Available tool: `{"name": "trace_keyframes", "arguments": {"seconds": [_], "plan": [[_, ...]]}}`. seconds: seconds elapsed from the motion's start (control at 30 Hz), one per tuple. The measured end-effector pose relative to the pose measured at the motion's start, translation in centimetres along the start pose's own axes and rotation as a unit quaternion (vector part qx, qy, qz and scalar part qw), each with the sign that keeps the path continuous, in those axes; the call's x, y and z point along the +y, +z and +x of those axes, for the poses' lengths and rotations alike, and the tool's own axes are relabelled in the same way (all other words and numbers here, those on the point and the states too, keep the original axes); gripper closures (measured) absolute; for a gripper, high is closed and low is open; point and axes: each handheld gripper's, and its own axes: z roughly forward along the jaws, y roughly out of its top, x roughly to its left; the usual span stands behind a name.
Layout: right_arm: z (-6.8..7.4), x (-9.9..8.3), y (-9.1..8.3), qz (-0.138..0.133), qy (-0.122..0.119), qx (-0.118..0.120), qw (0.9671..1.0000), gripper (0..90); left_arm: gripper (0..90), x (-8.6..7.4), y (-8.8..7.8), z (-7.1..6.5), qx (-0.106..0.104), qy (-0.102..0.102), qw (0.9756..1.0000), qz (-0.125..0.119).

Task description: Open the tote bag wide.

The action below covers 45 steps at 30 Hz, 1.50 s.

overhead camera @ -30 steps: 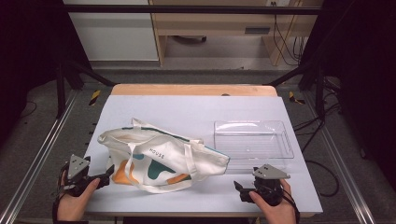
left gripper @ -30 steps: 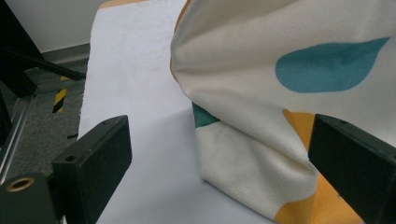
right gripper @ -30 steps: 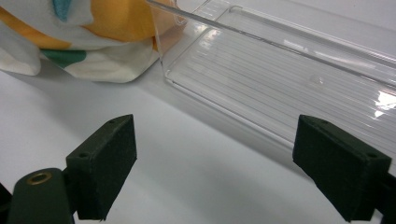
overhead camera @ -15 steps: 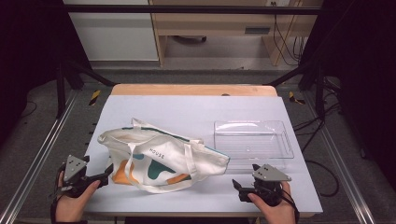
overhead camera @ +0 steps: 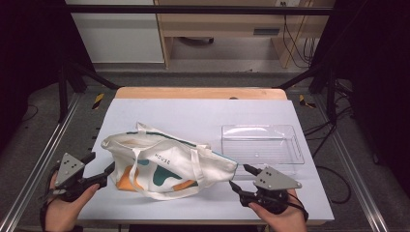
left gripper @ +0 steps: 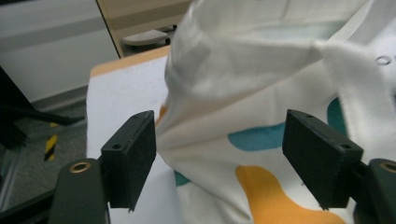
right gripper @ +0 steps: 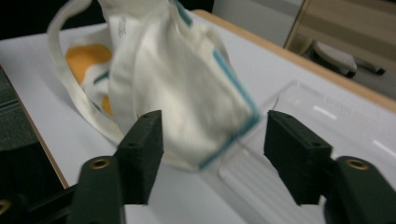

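Cream canvas tote bag (overhead camera: 167, 164) with teal and orange blobs lies lower-middle of the high view. Both grippers have come up to its 2 ends, left gripper (overhead camera: 104, 175) and right gripper (overhead camera: 240, 178), jaws just closing but not pinching yet, so probably about to grab.

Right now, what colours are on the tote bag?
Cream tote bag with teal and orange shapes; clearest in the high view.

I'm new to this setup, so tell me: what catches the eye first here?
A cream tote bag with orange and teal shapes lies slumped at the front of the white table. A clear plastic tray sits to its right. The left gripper and right gripper flank the bag's ends, jaws closing around its cloth.
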Motion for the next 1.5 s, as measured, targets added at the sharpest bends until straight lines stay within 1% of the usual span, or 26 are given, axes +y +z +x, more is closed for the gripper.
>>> {"name": "trace_keyframes", "arguments": {"seconds": [0.07,0.1,0.13,0.17,0.2,0.27,0.33,0.4,0.43,0.47,0.5,0.53,0.57,0.77,0.8,0.87,1.0,1.13,1.17,1.2,1.27,1.3,1.33,1.4,1.43,1.5], "plan": [[0.3,2.3,-0.2,-0.010,-0.012,0.000,0.9999,44.6,28.3,1.4,-0.8,0.3,-0.003,0.007,0.9999,-0.013],[0.9,4.5,-0.1,-0.011,-0.032,0.014,0.9994,49.5,30.8,2.0,-1.1,0.5,-0.006,0.007,0.9997,-0.023],[1.3,5.5,0.1,-0.009,-0.044,0.021,0.9988,51.5,31.1,2.7,-1.4,0.8,-0.012,0.001,0.9995,-0.029],[1.3,5.5,0.1,-0.009,-0.044,0.021,0.9988,51.5,31.1,3.2,-1.6,1.1,-0.016,-0.001,0.9992,-0.036],[1.6,6.4,0.4,-0.005,-0.051,0.032,0.9982,55.2,32.6,3.8,-1.8,1.4,-0.019,-0.004,0.9990,-0.040],[2.7,8.7,2.0,0.010,-0.075,0.055,0.9956,63.5,35.1,4.9,-1.9,1.7,-0.023,0.004,0.9990,-0.038],[3.3,9.9,3.5,0.024,-0.092,0.062,0.9936,65.3,37.1,6.0,-1.7,1.9,-0.031,0.013,0.9988,-0.035],[3.4,10.4,4.3,0.029,-0.096,0.065,0.9928,65.5,37.5,6.9,-1.1,2.1,-0.042,0.023,0.9985,-0.025],[3.4,11.3,6.1,0.043,-0.099,0.072,0.9916,65.7,39.4,7.7,-0.3,2.0,-0.048,0.037,0.9981,-0.009],[3.4,11.3,6.1,0.043,-0.099,0.072,0.9916,65.7,39.6,7.7,-0.3,2.0,-0.048,0.037,0.9981,-0.009],[3.4,11.6,7.1,0.052,-0.101,0.071,0.9910,65.6,39.6,8.0,0.1,1.9,-0.049,0.049,0.9976,-0.002],[3.1,11.9,8.9,0.068,-0.095,0.074,0.9904,65.0,40.4,8.6,0.9,1.7,-0.051,0.065,0.9966,0.008],[3.1,11.9,8.9,0.068,-0.095,0.074,0.9904,65.0,40.9,8.6,0.9,1.7,-0.051,0.065,0.9966,0.008],[2.4,11.6,13.1,0.115,-0.080,0.076,0.9872,64.2,45.0,9.0,3.1,1.9,-0.068,0.068,0.9950,0.027],[2.4,11.3,13.6,0.125,-0.073,0.076,0.9866,67.2,46.6,8.9,3.2,2.0,-0.068,0.068,0.9949,0.029],[2.5,11.2,13.7,0.124,-0.070,0.079,0.9866,69.2,46.9,8.9,3.3,2.0,-0.072,0.067,0.9946,0.031],[3.4,10.6,13.1,0.122,-0.079,0.097,0.9846,83.7,49.1,8.9,3.1,2.0,-0.076,0.073,0.9936,0.043],[4.3,10.1,11.9,0.110,-0.080,0.112,0.9844,85.1,49.8,9.1,2.9,1.8,-0.074,0.084,0.9924,0.050],[4.7,9.8,11.5,0.106,-0.083,0.114,0.9844,85.2,49.8,9.2,2.9,1.7,-0.081,0.085,0.9916,0.054],[5.3,9.4,10.9,0.099,-0.083,0.118,0.9846,85.4,49.7,9.2,3.0,1.5,-0.090,0.088,0.9903,0.059],[5.5,9.2,10.7,0.097,-0.083,0.118,0.9846,85.5,49.5,9.3,3.2,1.0,-0.109,0.094,0.9871,0.069],[5.9,9.0,10.3,0.094,-0.086,0.124,0.9841,85.6,48.8,9.4,3.5,0.5,-0.115,0.111,0.9838,0.082],[5.9,9.0,10.3,0.094,-0.086,0.124,0.9841,85.6,48.6,9.4,3.5,0.5,-0.115,0.111,0.9838,0.082],[6.2,9.0,9.9,0.086,-0.087,0.129,0.9840,85.6,47.8,9.4,4.1,0.0,-0.130,0.115,0.9801,0.096],[6.3,9.0,9.8,0.083,-0.087,0.131,0.9841,85.6,47.7,9.5,4.4,0.0,-0.135,0.117,0.9792,0.096],[6.5,9.0,9.5,0.081,-0.087,0.136,0.9836,85.8,49.2,9.5,4.9,-0.2,-0.137,0.119,0.9770,0.112]]}}
